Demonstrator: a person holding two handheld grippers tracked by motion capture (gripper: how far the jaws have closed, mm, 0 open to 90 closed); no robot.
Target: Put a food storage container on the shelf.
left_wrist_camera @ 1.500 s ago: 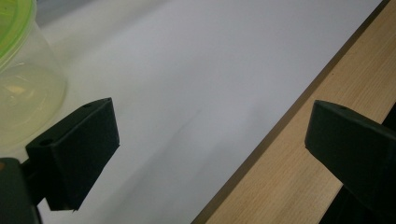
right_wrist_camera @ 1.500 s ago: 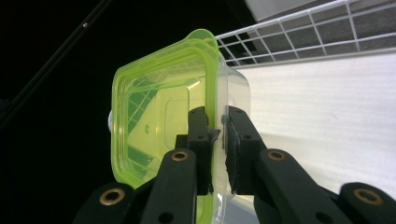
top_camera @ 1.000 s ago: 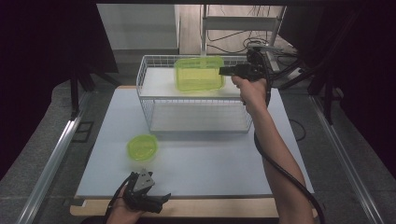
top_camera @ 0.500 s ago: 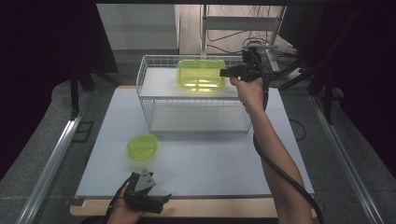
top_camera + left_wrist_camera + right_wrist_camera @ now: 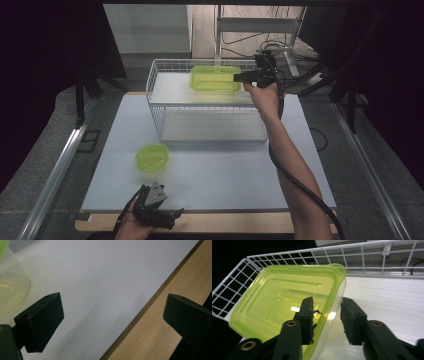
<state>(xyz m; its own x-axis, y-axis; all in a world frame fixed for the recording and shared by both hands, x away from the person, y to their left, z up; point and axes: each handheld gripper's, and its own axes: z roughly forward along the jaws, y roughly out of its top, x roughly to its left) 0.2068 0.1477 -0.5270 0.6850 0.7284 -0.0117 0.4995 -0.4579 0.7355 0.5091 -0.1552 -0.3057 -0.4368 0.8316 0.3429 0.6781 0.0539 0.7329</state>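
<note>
At basket (image 5: 165,80) rt edge: rt tool (image 5: 326,315) just opening, astride green tub (image 5: 284,305) rim.

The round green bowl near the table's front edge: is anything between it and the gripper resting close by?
Nothing visible is. The left gripper sits at the front edge, jaws open, and bare white table separates it from the round green bowl.
</note>
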